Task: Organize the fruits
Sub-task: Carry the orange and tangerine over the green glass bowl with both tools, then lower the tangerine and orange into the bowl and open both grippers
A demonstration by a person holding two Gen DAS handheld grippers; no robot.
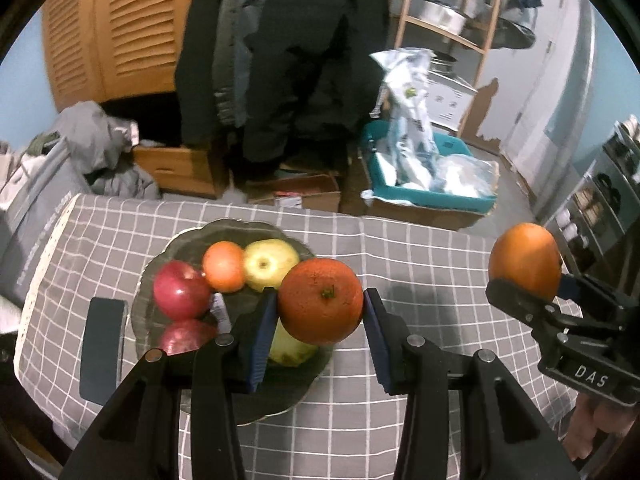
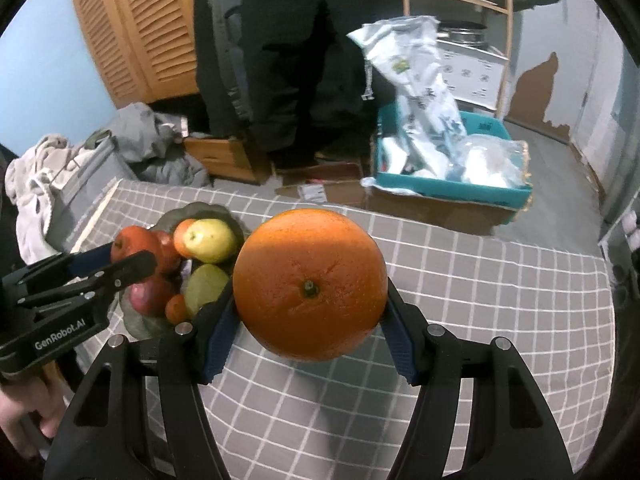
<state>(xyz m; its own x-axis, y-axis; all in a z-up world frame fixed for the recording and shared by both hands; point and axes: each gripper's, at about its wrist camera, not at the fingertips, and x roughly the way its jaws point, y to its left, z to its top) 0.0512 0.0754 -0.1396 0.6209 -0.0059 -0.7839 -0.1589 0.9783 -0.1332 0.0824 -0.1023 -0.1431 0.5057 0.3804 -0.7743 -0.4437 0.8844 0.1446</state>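
My left gripper (image 1: 320, 312) is shut on an orange (image 1: 321, 301) and holds it above the right edge of a dark glass plate (image 1: 160, 272). The plate holds a red apple (image 1: 180, 295), a small orange (image 1: 223, 266), a yellow apple (image 1: 269, 264), a second red apple (image 1: 186, 335) and a green fruit (image 1: 290, 350). My right gripper (image 2: 310, 320) is shut on a large orange (image 2: 310, 283) above the grey checked tablecloth (image 2: 460, 300), right of the plate (image 2: 208, 210). The right gripper also shows in the left wrist view (image 1: 532, 286), and the left gripper in the right wrist view (image 2: 128, 258).
A dark flat object (image 1: 102, 350) lies left of the plate. Beyond the table's far edge stand a teal bin with plastic bags (image 1: 432, 176), cardboard boxes (image 1: 304, 194), hanging dark coats (image 1: 288, 60), a wooden shelf (image 1: 448, 24) and a pile of grey clothes (image 1: 100, 148).
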